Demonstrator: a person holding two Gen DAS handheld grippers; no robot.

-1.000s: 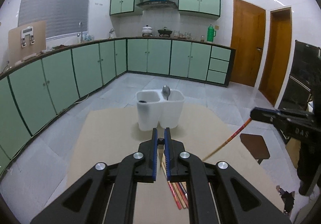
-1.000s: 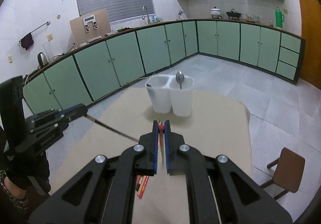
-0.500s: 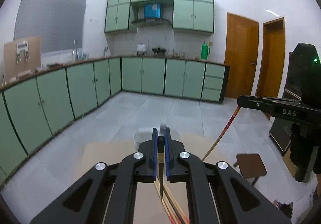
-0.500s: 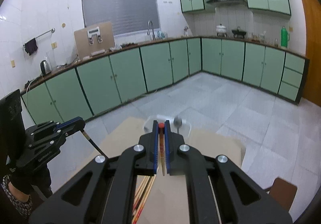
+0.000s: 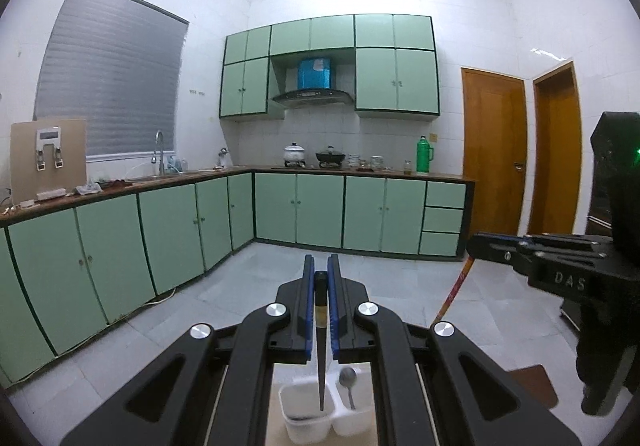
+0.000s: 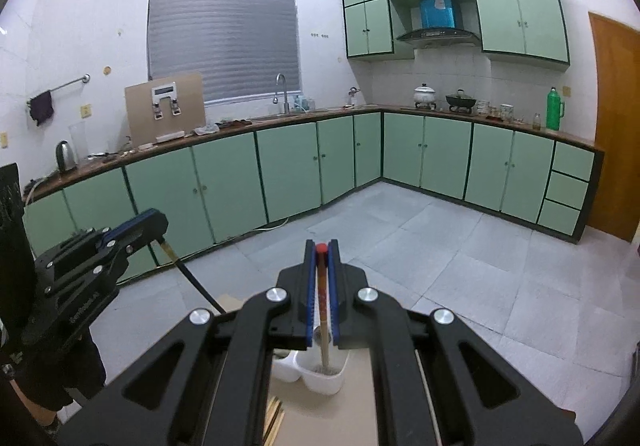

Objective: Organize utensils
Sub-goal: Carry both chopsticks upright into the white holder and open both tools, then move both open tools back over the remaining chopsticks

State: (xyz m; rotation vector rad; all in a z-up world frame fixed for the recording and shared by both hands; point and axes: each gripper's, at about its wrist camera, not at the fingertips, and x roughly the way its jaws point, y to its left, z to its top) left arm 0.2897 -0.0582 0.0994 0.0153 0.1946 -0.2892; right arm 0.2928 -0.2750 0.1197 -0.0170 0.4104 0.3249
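My left gripper (image 5: 320, 266) is shut on a dark chopstick (image 5: 321, 346) that hangs straight down. Its tip lines up with the left compartment of the white two-part holder (image 5: 289, 404); a metal spoon (image 5: 347, 378) stands in the right compartment. My right gripper (image 6: 321, 246) is shut on a red-topped chopstick (image 6: 322, 310), whose lower end points into the holder's right compartment (image 6: 325, 384). How deep either tip reaches is hidden. Each view shows the other gripper out to the side: right gripper (image 5: 474, 246) with the red chopstick (image 5: 454, 294), left gripper (image 6: 158, 222) with the dark chopstick (image 6: 196, 286).
The holder stands on a tan table (image 6: 320, 418), with several loose chopsticks (image 6: 276, 414) lying in front of it. A brown stool (image 5: 532, 382) is on the floor to the right. Green cabinets line the far walls. A person's dark sleeve (image 6: 44, 382) is at lower left.
Both grippers have risen with their chopsticks. The holder has slid from mid-frame to the bottom of both views, and the chopsticks now hang steeply over it.
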